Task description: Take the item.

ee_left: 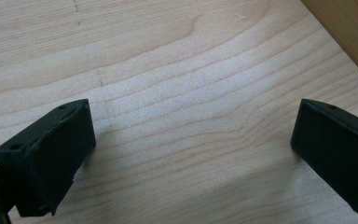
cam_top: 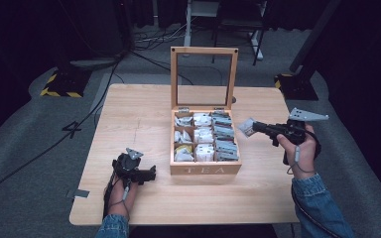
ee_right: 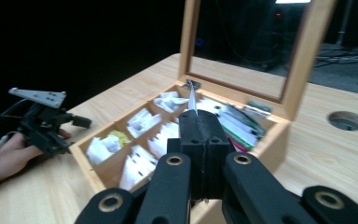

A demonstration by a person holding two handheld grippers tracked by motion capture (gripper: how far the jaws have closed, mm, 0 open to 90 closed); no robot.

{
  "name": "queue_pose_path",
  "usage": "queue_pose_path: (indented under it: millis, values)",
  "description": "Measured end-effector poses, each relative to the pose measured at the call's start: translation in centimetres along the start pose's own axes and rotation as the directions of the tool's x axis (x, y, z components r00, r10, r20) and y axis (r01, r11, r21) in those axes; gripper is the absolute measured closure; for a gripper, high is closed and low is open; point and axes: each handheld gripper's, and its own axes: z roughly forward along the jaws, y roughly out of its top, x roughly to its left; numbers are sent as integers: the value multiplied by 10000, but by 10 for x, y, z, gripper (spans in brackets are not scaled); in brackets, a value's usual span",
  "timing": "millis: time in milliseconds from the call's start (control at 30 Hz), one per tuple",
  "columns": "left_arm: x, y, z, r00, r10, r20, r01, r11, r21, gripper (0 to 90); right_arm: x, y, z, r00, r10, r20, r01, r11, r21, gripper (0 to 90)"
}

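Dark lab or studio: black curtains, floor cables, hazard-taped stand bases.

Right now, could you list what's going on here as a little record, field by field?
Setting: wooden table
Box: wooden tea box, glass lid standing open
Contents: compartments of tea bags, white, grey and one yellowish
Left gripper: open, low over bare table, left of the box
Right gripper: shut on a tea packet, held up to the right of the box
Table hole: round, behind the box
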Motion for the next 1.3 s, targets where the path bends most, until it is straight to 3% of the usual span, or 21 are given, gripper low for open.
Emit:
queue_pose_path:
  millis: [233,567,1100,1300]
  values:
    - [0,0,0,10000,-12,5,12,10000,-5,0,-17,-4,-9,9980,427,457,-426,9991,-27,900]
    - [0,0,0,10000,7,-3,-7,10000,-3,0,-33,-12,-13,9936,839,761,-840,9965,-18,900]
    - [0,0,0,10000,-3,6,3,10000,2,0,-60,-36,-1,9791,1302,1562,-1426,9872,707,900]
    - [0,0,0,10000,-8,1,8,10000,-5,0,-68,-46,4,9752,1463,1660,-1638,9817,969,900]
